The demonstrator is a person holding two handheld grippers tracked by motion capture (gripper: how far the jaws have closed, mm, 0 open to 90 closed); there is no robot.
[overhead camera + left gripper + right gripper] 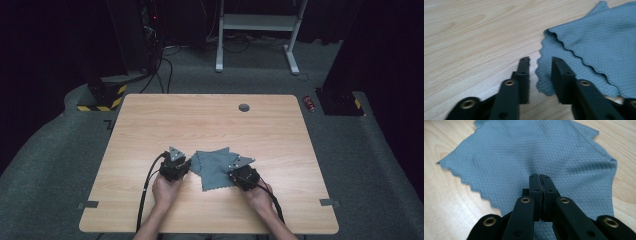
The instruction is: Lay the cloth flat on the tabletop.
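I hold a gripper in each hand, close to the near edge of the tabletop, about in the middle of that edge. My left hand holds my left gripper. Its two black jaws have a small gap between them. The wavy edge of the grey-blue cloth lies in that gap. The pads do not press on the cloth, so this gripper has hold of nothing. My right hand holds my right gripper. Its jaws are shut tight together, with no gap at all. The tips sit right on top of the cloth. I cannot tell if a bit of cloth is pinched between them. The cloth lies flat on the wood between my two grippers, a bit nearer the near edge than the far edge. It has little diamond shapes all over it and a zigzag edge. One part of it is folded over another part on my left side. Farther off, near the far edge of the tabletop, there is a small round grey hole cap. Past the far right corner, a little red can lies on the grey floor.
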